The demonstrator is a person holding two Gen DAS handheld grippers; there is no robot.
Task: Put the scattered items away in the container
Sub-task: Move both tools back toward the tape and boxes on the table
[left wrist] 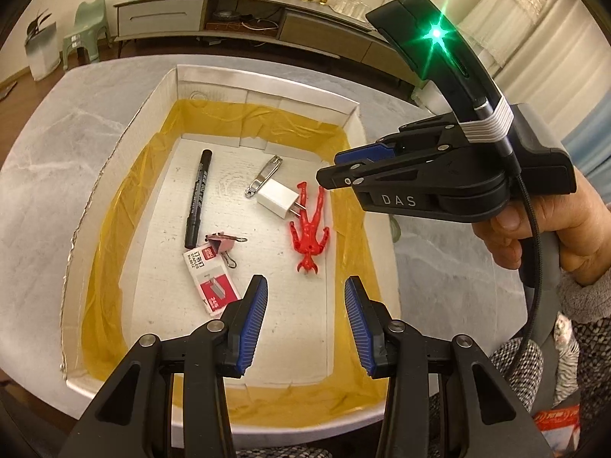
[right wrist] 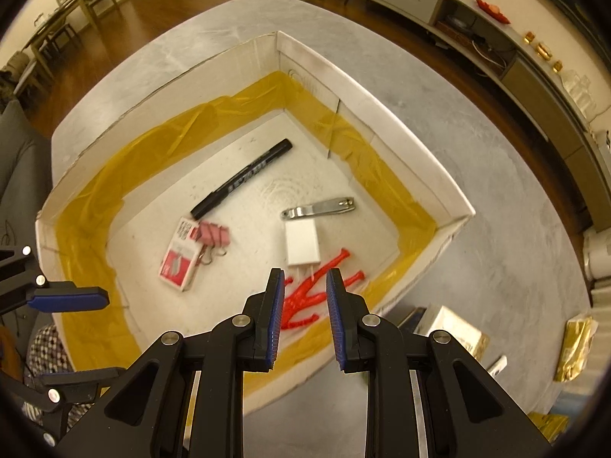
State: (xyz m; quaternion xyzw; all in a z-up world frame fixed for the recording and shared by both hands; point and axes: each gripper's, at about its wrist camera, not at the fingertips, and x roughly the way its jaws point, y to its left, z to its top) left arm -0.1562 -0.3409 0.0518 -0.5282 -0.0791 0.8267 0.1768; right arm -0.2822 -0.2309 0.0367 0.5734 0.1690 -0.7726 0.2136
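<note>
A white cardboard box [left wrist: 267, 84] [right wrist: 382, 114] lined with yellow tape sits on the grey table. Inside lie a black marker [left wrist: 198, 198] [right wrist: 244, 177], a nail clipper [left wrist: 263, 176] [right wrist: 319, 208], a white plug adapter [left wrist: 278, 198] [right wrist: 302, 243], a red toy figure [left wrist: 310, 229] [right wrist: 305, 297], a pink binder clip [left wrist: 223, 245] [right wrist: 215, 234] and a staple box [left wrist: 210, 278] [right wrist: 179, 263]. My left gripper [left wrist: 305, 301] hovers open above the box floor, holding nothing. My right gripper [right wrist: 304, 286] is open over the red figure, empty; it appears in the left wrist view too [left wrist: 336, 170].
A hand [left wrist: 534, 229] holds the right gripper at the box's right side. A low TV cabinet [left wrist: 244, 11] and a green stool [left wrist: 86, 26] stand beyond the table. Gold-wrapped packets [right wrist: 576, 347] lie off the table's right edge.
</note>
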